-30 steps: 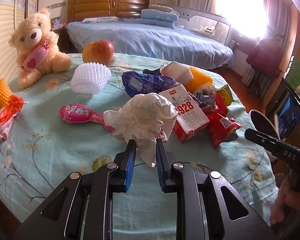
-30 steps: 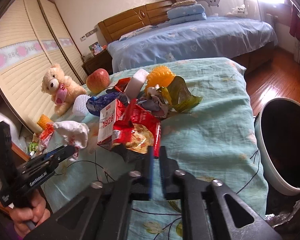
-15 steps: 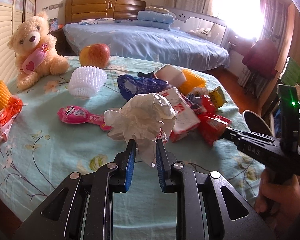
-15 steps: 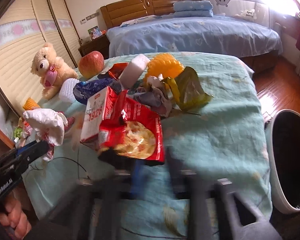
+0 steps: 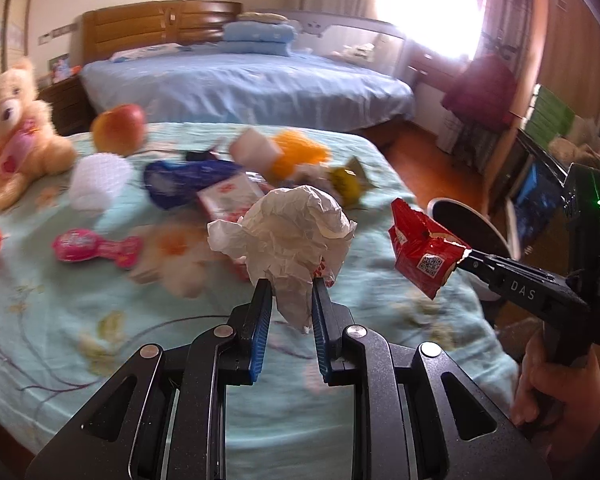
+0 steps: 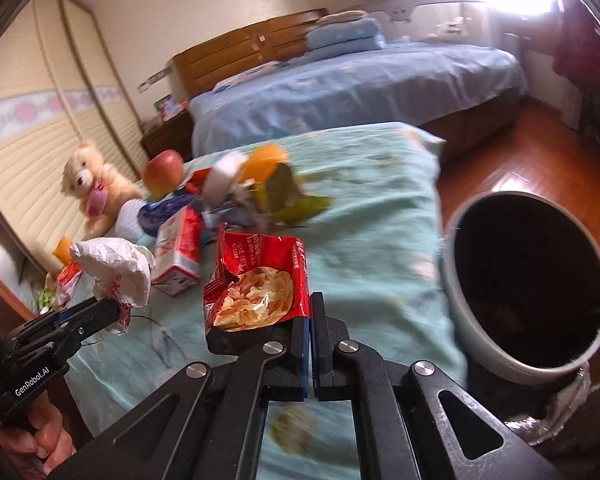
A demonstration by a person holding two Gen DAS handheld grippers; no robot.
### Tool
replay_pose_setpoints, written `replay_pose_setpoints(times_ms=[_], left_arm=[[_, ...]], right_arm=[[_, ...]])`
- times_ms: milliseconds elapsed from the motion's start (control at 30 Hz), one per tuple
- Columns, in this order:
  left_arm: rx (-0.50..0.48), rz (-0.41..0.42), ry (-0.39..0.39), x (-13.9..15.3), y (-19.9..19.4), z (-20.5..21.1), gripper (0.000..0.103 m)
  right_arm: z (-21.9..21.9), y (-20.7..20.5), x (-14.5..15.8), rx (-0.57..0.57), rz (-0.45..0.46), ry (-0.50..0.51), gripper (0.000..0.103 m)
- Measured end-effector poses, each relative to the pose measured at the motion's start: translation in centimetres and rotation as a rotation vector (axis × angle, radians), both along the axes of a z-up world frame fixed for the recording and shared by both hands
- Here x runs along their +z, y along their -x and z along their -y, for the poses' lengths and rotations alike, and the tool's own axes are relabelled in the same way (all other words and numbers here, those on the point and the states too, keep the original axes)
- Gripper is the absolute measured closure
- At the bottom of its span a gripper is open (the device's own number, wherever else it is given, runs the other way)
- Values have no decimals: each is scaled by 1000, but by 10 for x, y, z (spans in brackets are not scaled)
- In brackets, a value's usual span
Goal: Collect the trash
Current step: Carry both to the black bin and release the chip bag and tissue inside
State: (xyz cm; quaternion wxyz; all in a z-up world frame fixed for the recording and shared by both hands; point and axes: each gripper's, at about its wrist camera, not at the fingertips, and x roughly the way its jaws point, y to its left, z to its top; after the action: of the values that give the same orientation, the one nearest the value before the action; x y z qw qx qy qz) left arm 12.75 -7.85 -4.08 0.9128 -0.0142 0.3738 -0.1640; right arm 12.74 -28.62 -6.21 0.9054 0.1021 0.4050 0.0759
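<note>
A blue-covered bed (image 5: 244, 88) with a wooden headboard (image 5: 156, 28) stands at twelve o'clock. A bright window (image 5: 428, 4) glares at one o'clock. Slatted wardrobe doors (image 6: 40, 136) line the wall at nine o'clock, and the wooden floor (image 6: 512, 160) shows at three o'clock.

Crumpled matt paper wad (image 5: 292, 232); glossy red foil chip bag (image 6: 256, 284); floral cloth tablecover (image 5: 60, 312).

Red snack bag (image 6: 256, 288) between jaws
</note>
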Motion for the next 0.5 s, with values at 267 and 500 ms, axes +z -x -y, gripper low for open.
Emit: replay_pose_setpoints(times_ms=[267,500], left_arm=[[-116,-7,-29,-2,-4,57,84],[-198,-17,-40,-1,-10,99,84]], right_arm=[[50,19,10,-113,19,41,103],[93,29,10,-200,18,58,103]])
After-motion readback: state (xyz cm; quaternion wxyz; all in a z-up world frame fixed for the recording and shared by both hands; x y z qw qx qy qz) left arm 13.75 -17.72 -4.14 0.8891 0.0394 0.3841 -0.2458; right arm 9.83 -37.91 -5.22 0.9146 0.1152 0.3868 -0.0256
